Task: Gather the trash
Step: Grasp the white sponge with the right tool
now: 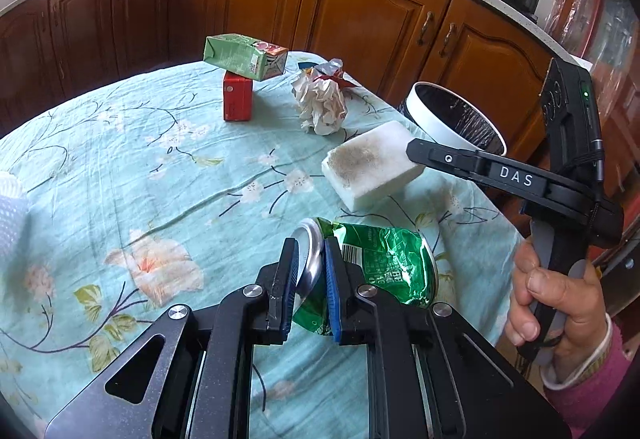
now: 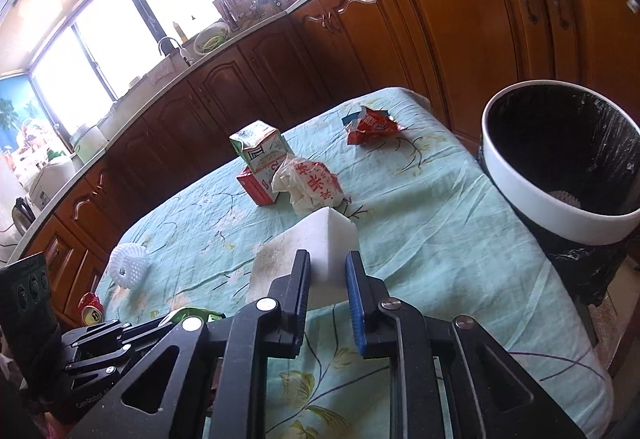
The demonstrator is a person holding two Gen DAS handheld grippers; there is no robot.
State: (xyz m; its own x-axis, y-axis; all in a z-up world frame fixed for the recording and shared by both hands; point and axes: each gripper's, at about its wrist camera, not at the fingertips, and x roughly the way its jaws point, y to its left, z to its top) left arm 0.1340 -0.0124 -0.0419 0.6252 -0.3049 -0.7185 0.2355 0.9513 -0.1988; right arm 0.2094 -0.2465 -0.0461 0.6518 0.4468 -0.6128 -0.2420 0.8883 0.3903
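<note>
Crushed green aluminium can [image 1: 376, 263] pinched at its silver top end by left tool [image 1: 312, 275], low over table [image 1: 120, 167] covered in pale turquoise floral cloth. Soiled white foam block [image 2: 316, 251] clamped between fingers of right tool [image 2: 328, 291], held above cloth. White-rimmed round bin with black liner [image 2: 560, 167] seen just beside table's right edge. Green carton [image 1: 244, 57] stacked on red carton [image 1: 237, 99] at far side; crumpled white paper wad [image 1: 320, 103] near them, torn red wrapper [image 2: 370, 125] beyond.

my left wrist cam sits low over the table [image 1: 120, 167], facing the cabinets [image 1: 360, 19]. right wrist cam looks from the other side, angled up. both catch the bin [image 2: 532, 199].
</note>
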